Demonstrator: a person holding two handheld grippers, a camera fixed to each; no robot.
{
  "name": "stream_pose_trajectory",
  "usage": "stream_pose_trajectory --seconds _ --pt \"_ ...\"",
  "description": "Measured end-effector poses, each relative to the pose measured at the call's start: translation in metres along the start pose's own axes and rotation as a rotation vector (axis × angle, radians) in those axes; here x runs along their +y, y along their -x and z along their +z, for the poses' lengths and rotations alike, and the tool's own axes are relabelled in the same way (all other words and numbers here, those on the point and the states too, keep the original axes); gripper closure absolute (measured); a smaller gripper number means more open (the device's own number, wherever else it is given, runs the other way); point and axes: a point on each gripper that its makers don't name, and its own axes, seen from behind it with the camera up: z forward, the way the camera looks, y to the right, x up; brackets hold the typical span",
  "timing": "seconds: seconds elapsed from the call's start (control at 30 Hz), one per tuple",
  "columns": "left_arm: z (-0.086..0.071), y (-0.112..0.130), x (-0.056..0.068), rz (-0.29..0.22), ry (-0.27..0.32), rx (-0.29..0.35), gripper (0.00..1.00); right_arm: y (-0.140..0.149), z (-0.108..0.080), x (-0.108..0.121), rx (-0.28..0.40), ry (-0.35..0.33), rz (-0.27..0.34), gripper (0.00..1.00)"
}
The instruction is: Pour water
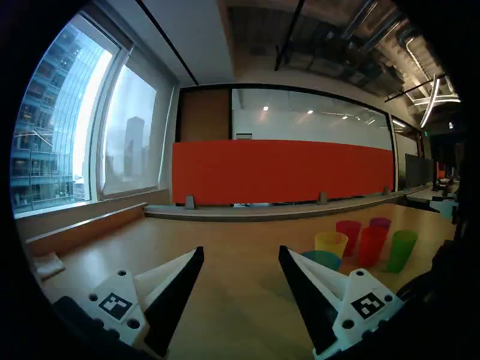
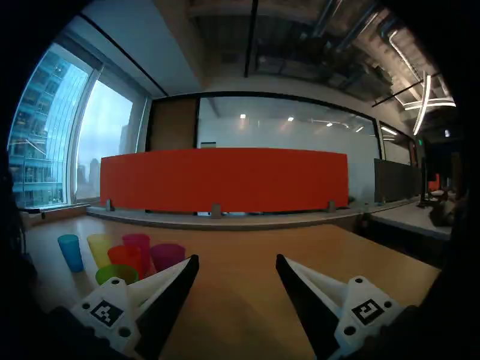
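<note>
Several coloured plastic cups stand close together on the wooden table point(image 1: 240, 282). In the left gripper view they are to the right: a yellow cup point(image 1: 331, 243), a teal cup point(image 1: 321, 259), an orange-red cup point(image 1: 372, 246) and a green cup point(image 1: 401, 250). My left gripper point(image 1: 240, 252) is open and holds nothing, just left of the cluster. In the right gripper view the cups are at the lower left: a blue cup point(image 2: 71, 252), a yellow cup point(image 2: 99, 248), a purple cup point(image 2: 167, 255) and a green cup point(image 2: 116, 274). My right gripper point(image 2: 236, 259) is open over bare table point(image 2: 252, 300), right of the cups.
A red partition point(image 1: 282, 171) runs along the table's far edge. Tall windows point(image 1: 60, 138) with a low ledge are on the left, and a pale cloth point(image 1: 47, 264) lies near them. Another desk point(image 2: 414, 219) stands to the right.
</note>
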Motion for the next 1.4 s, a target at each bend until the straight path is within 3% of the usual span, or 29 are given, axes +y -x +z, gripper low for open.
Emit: stream_pose_trajectory --seconds 1.4 --pt "-0.0001 -0.0035 -0.0016 0.000 0.002 -0.002 0.08 -0.0002 0.0006 0.0004 0.000 0.000 0.000 0.01"
